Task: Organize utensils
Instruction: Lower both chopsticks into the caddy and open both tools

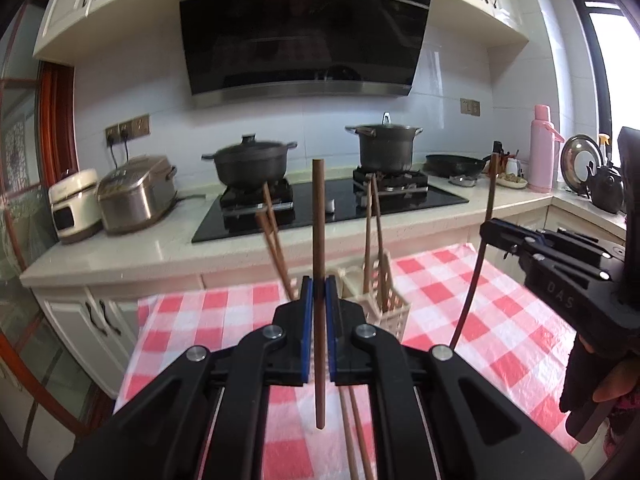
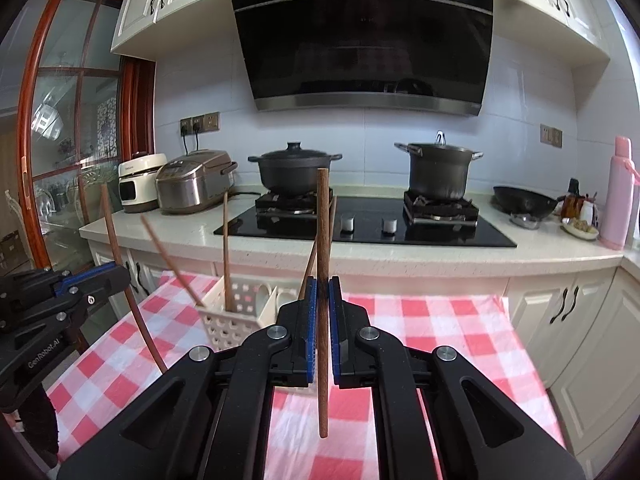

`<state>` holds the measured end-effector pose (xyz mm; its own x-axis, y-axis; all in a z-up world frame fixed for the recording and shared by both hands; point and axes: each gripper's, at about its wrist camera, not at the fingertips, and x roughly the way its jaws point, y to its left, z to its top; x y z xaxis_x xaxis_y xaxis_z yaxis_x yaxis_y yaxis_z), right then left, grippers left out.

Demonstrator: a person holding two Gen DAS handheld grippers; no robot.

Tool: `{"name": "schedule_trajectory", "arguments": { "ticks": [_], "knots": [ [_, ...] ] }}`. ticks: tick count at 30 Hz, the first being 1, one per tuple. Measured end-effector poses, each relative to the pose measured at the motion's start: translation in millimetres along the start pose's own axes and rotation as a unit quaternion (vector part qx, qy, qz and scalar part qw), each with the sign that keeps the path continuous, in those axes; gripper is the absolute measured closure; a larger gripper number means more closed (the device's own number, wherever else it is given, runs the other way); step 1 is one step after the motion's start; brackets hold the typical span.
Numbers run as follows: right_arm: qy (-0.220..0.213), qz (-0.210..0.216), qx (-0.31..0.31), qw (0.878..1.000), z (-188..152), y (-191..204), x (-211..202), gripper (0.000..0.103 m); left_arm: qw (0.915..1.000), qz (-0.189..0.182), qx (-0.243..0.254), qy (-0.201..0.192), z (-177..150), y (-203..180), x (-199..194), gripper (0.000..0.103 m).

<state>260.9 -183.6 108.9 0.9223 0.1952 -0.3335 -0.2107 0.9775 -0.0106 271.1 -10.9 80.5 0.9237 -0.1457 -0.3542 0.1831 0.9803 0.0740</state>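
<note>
1. Your left gripper [image 1: 319, 292], centre frame in its own view, pinches one chopstick [image 1: 319, 240] upright, ready to drop in end-first.
2. The white holder [image 1: 384, 308] just beyond already keeps several.
3. Your right gripper [image 2: 323, 300] clamps a second chopstick [image 2: 322, 264] likewise.
4. Beneath lies a red-checked cloth [image 2: 420, 320]; the stove [image 2: 360, 224] sits across the upper middle.

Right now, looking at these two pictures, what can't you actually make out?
- Pots' contents: both views, lids cover them.
- White holder's base: right view, the right tool blocks it; left view, the left tool does.
- Loose chopsticks on the cloth: left view, cut off by the tool and bottom edge.
- Small dish beside the pink bottle: too small to identify the food.
- The person: only a hand shows, at the left view's edge.
</note>
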Motion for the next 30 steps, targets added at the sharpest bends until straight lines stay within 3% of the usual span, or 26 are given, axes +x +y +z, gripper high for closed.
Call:
{"name": "schedule_trajectory", "arguments": {
  "ticks": [18,23,30],
  "knots": [
    [-0.069,0.028,-0.030,0.997,70,4,16,0.097,0.9966,0.019,-0.020,-0.078,116,-5,14,0.097],
    [-0.066,0.031,-0.025,0.997,72,7,34,0.097,0.9959,0.030,-0.040,-0.075,124,3,38,0.097],
    [-0.052,0.047,-0.004,0.998,64,3,54,0.097,0.9959,0.039,-0.058,-0.057,109,15,70,0.097]
  ]
}}
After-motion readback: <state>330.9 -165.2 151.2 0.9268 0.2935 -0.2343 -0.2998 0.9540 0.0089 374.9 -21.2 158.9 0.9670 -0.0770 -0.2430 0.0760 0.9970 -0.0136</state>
